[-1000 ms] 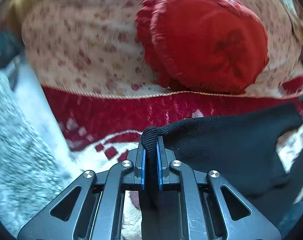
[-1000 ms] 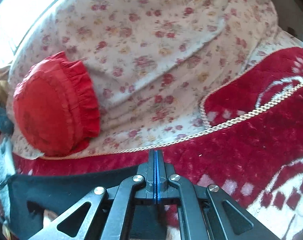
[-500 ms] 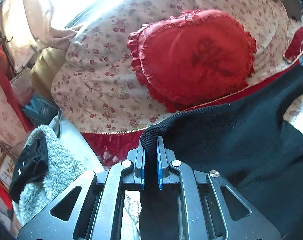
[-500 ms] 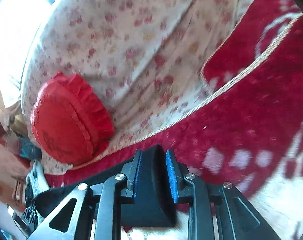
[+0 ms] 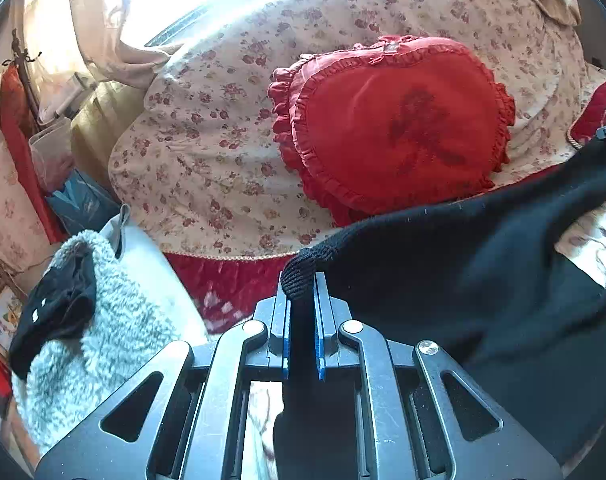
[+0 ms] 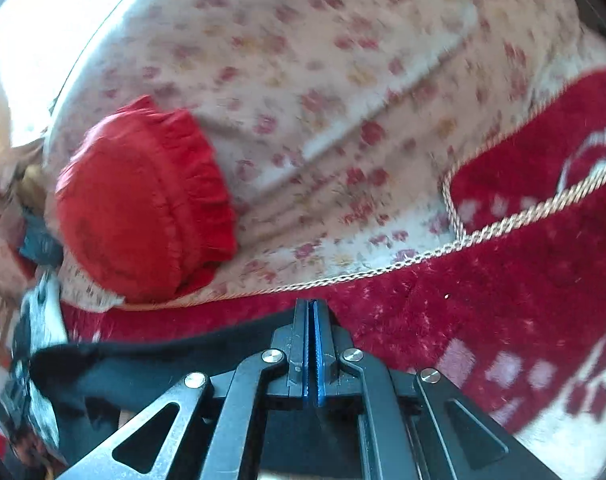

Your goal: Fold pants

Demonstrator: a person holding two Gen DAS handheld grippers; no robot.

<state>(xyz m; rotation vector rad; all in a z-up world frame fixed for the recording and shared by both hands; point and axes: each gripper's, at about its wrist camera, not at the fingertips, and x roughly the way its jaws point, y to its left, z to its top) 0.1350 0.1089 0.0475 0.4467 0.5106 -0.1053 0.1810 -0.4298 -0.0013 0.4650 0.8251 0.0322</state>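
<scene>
The black pants hang stretched between my two grippers above a red patterned blanket. My left gripper is shut on a ribbed edge of the pants, which bunches up between the blue pads. In the right wrist view the pants run off to the left from my right gripper, whose jaws are closed tight with black cloth under and behind them. The far end of the cloth reaches the other gripper at the left edge.
A red frilled heart-shaped cushion leans on a floral bedcover ahead; it also shows in the right wrist view. A fluffy white garment with a black item lies at the left. Clutter stands beside the bed.
Both grippers have lifted the pants off the blanket and the left view has tilted up. The right gripper's jaws, parted half a second ago, are closed again.
</scene>
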